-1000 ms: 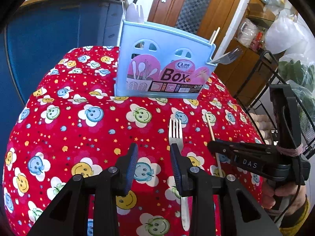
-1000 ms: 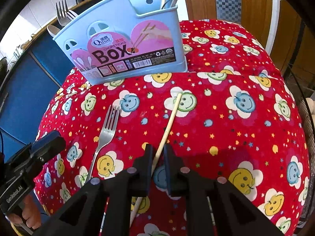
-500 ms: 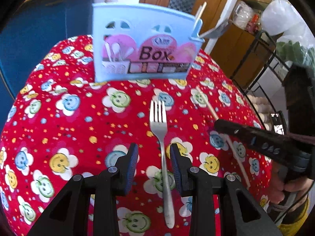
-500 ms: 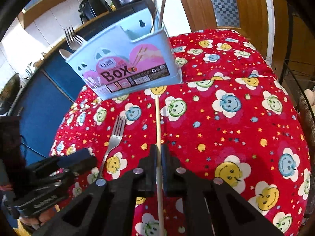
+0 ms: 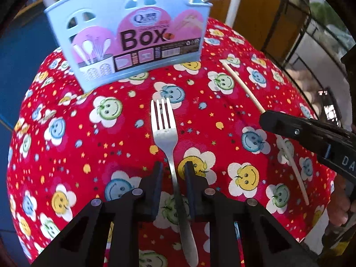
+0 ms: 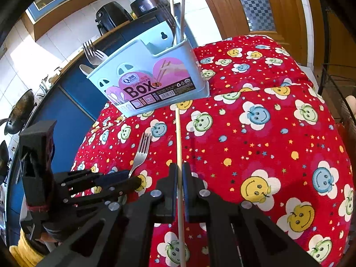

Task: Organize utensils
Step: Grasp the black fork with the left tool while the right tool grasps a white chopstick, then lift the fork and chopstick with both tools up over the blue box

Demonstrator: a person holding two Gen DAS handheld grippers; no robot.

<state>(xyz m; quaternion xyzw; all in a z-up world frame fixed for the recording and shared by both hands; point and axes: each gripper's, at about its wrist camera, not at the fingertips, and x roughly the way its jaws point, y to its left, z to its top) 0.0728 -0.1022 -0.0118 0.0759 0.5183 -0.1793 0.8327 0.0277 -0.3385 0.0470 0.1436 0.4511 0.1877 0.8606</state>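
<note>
1. Left gripper (image 5: 171, 171): the fingers straddle the handle of a steel fork (image 5: 164, 131). The jaws have just been closing, and a narrow gap shows on each side of the handle, so the pads do not yet press on it.
2. Fork position: it lies flat on the red smiley-face cloth (image 5: 66, 155), tines pointing away from the left gripper toward the box, handle end running back under the gripper body.
3. Right gripper (image 6: 180, 173): the jaws are drawn together and clamped on a wooden chopstick (image 6: 178, 133). The stick runs straight ahead from between the fingers, and its far tip reaches the base of the box.
4. Chopstick rear end: it passes back under the right gripper body toward the lower edge of the right wrist view.
5. Light blue utensil box (image 6: 151, 82): it stands upright on the cloth, ahead of both grippers. Forks and a spoon stand in its left end, chopsticks and a fork in its right end.
6. Relative layout: the left gripper sits to the left of the right gripper, with the fork between them and the box. A hand (image 5: 340, 209) grips the right tool at the edge of the left wrist view.
</note>
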